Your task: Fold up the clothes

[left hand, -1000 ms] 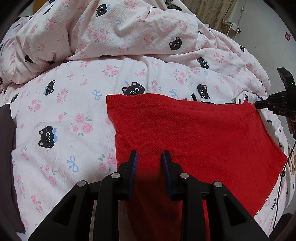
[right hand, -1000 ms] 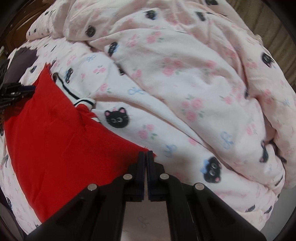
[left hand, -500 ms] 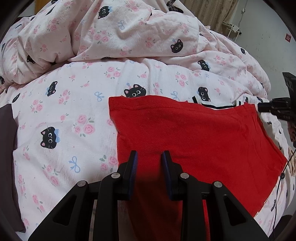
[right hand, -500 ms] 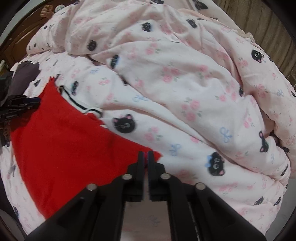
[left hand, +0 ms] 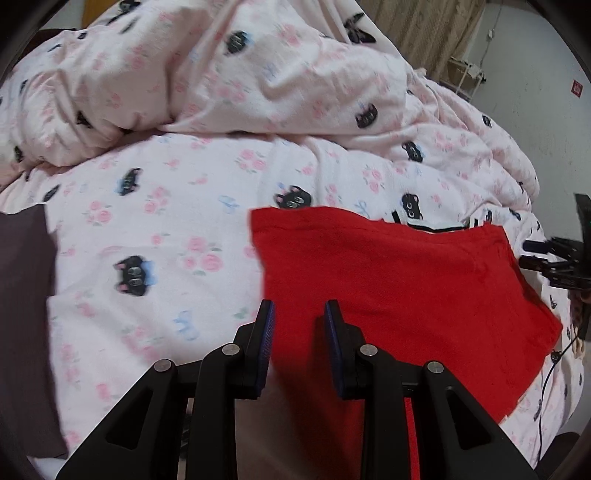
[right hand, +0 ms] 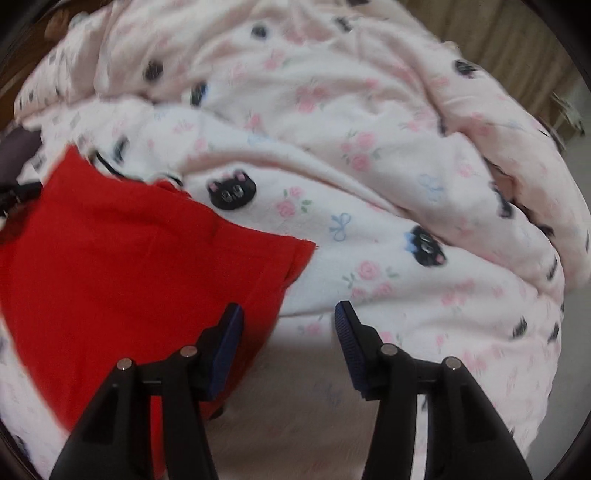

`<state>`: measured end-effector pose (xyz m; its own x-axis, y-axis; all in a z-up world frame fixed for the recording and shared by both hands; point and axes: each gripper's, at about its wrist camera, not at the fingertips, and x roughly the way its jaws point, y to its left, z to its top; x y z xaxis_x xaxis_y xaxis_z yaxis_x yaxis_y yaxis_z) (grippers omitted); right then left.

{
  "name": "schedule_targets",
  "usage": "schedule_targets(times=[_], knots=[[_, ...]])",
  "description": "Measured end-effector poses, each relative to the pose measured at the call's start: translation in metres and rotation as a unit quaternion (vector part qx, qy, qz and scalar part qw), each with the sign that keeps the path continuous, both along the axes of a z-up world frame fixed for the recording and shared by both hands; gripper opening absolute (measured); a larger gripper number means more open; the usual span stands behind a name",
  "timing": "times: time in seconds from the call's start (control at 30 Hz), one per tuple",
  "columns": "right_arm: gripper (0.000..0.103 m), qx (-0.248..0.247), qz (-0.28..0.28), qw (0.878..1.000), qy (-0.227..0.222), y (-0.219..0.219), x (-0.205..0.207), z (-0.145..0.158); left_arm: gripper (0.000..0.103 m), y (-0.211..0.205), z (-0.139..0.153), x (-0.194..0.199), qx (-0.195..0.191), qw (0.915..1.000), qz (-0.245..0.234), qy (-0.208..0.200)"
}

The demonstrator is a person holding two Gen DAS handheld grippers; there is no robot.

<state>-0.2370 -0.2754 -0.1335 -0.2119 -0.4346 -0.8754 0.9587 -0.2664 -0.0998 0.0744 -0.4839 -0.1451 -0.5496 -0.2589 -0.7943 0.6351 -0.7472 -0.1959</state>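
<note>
Flat red knit garment (left hand: 399, 280) spread on pink cat-and-rose print bedding (left hand: 155, 236). Left gripper (left hand: 299, 314) over garment's near left edge, jaws narrowly parted, empty. Right gripper (right hand: 288, 314) at garment's right corner (right hand: 303, 251), jaws spread wide, gripping nothing.

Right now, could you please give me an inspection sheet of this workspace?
Surface: pink cat-and-rose print duvet, rumpled and heaped at the far side.
Job's things: red knit garment lying flat; a black-and-white striped trim shows at its far edge.
Clutter: dark brown-purple cloth at the left edge.
Grippers: left gripper open over the garment; right gripper open at its corner; neither holds anything.
Cables: thin black cable at the bed's right side.
Surroundings: beige curtain, grey wall.
</note>
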Motion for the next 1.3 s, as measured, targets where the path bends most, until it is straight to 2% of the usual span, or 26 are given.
schedule_targets(times=[0.13,0.23,0.33,0.53,0.6,0.7,0.83,0.9,0.97,1.1,1.13,1.17,1.23,1.3], knots=[[0.054,-0.048,-0.011,0.998,-0.034,0.029,0.015,0.029,0.024,0.009,0.018,0.014,-0.008,0.9998,0.003,0.018],[0.054,-0.057,0.001,0.997,-0.05,0.047,0.039,0.036,0.024,0.023,0.028,0.021,-0.006,0.9995,-0.004,0.031],[0.061,-0.039,0.003,0.997,-0.067,0.055,0.063,0.024,0.024,0.04,0.023,0.023,0.005,0.9998,-0.007,0.02],[0.061,0.007,-0.027,0.996,-0.088,0.069,0.074,-0.024,0.024,0.042,-0.02,0.014,0.016,0.9987,0.0,-0.049],[0.061,-0.002,-0.037,0.993,-0.112,0.075,0.069,-0.028,0.024,0.054,-0.008,0.012,-0.006,0.9996,-0.008,-0.028],[0.061,-0.042,-0.05,0.987,-0.144,0.082,0.061,-0.024,0.024,0.073,0.01,0.01,-0.039,0.9991,-0.019,0.003],[0.061,-0.099,-0.076,0.968,-0.218,0.096,0.041,-0.016,0.025,0.097,0.035,0.007,-0.083,0.9949,-0.036,0.045],[0.061,-0.124,-0.091,0.956,-0.251,0.103,0.028,-0.014,0.048,0.126,0.043,-0.007,-0.115,0.9879,-0.085,0.06],[0.061,-0.141,-0.105,0.945,-0.274,0.109,0.018,-0.013,0.056,0.16,0.042,-0.025,-0.137,0.9792,-0.135,0.066],[0.061,-0.143,-0.12,0.941,-0.283,0.111,0.007,-0.015,0.056,0.225,0.028,-0.066,-0.176,0.9555,-0.233,0.043],[0.061,-0.141,-0.121,0.941,-0.284,0.111,0.006,-0.016,0.056,0.241,0.023,-0.075,-0.193,0.9472,-0.254,0.032],[0.061,-0.138,-0.123,0.94,-0.287,0.11,0.004,-0.017,0.056,0.26,0.016,-0.086,-0.225,0.9346,-0.275,0.012],[0.061,-0.135,-0.127,0.937,-0.297,0.111,0.002,-0.022,0.056,0.285,0.008,-0.098,-0.267,0.9154,-0.301,-0.012],[0.061,-0.138,-0.134,0.93,-0.312,0.114,-0.002,-0.026,0.056,0.303,0.001,-0.108,-0.298,0.9,-0.316,-0.035]])
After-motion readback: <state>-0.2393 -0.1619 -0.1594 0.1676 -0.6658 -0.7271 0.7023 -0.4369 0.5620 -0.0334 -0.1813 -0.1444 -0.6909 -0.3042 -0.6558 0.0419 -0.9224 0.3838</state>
